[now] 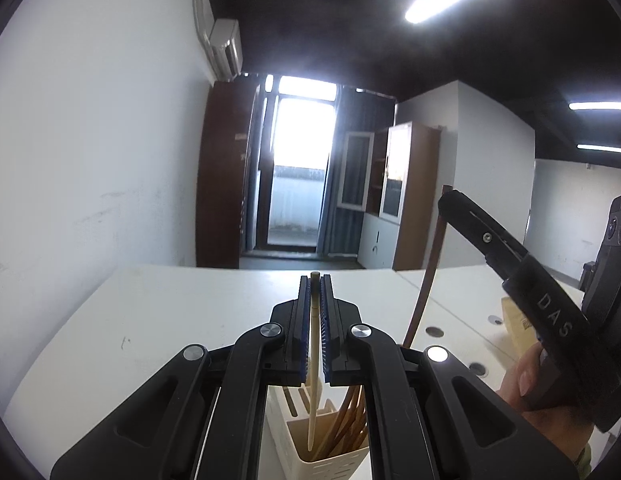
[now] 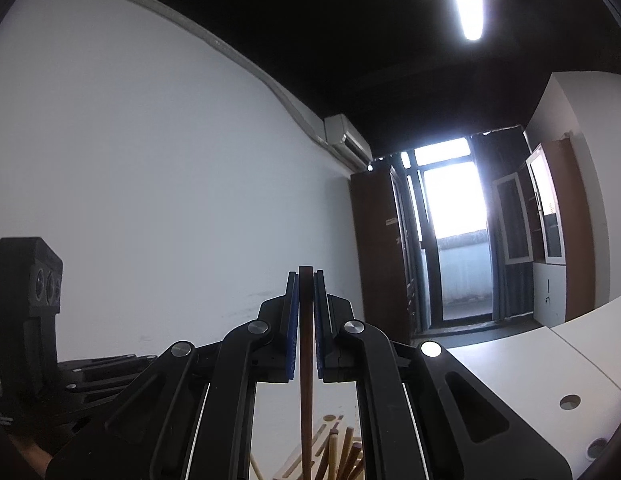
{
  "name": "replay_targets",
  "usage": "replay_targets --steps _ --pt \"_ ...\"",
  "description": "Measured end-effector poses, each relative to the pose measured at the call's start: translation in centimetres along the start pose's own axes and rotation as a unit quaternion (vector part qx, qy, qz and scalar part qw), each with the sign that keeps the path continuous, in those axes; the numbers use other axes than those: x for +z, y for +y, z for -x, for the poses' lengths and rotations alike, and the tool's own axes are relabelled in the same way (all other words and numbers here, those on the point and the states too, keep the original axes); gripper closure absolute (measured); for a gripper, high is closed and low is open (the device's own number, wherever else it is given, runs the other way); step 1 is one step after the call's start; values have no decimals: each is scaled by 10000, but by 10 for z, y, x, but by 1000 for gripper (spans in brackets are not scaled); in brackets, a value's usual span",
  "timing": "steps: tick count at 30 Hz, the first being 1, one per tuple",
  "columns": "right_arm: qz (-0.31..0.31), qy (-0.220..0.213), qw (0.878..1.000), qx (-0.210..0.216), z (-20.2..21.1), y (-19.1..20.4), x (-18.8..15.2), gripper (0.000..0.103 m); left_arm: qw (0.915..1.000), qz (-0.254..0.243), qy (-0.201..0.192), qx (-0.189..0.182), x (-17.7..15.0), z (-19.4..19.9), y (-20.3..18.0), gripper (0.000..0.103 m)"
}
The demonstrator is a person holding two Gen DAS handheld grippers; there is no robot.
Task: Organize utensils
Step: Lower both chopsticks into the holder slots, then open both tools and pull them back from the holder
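My left gripper [image 1: 315, 280] is shut on a pale wooden chopstick [image 1: 313, 360], held upright with its lower end inside a cream utensil holder [image 1: 330, 464] below the fingers. Several brown chopsticks [image 1: 346, 420] stand in that holder. My right gripper [image 2: 306, 274] is shut on a dark brown chopstick [image 2: 306, 380], also upright, above several wooden chopsticks [image 2: 342, 452]. In the left wrist view the right gripper [image 1: 444, 200] shows at the right, holding the brown chopstick [image 1: 424, 280] over the table.
A white table [image 1: 170, 312] with round cable holes [image 1: 434, 332] spreads ahead. A wooden block [image 1: 514, 328] lies at the right. White wall at the left, brown cabinets [image 1: 222, 176] and a bright balcony door [image 1: 298, 176] behind.
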State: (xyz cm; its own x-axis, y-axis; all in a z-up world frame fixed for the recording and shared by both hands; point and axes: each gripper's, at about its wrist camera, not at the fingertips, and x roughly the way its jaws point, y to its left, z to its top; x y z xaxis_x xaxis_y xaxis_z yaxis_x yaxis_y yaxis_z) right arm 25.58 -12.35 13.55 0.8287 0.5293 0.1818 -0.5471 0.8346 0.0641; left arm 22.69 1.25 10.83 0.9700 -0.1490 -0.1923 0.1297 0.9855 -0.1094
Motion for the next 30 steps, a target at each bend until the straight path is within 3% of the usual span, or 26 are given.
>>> replay_targets --steps 16,30 --pt "80 909 9957 -128 -5 -2 -27 95 9990 -88 420 116 -7 -20 0 99" --pt "167 1545 9877 -149 -1 -6 -40 95 9985 -135 517 70 -16 -26 -2 99"
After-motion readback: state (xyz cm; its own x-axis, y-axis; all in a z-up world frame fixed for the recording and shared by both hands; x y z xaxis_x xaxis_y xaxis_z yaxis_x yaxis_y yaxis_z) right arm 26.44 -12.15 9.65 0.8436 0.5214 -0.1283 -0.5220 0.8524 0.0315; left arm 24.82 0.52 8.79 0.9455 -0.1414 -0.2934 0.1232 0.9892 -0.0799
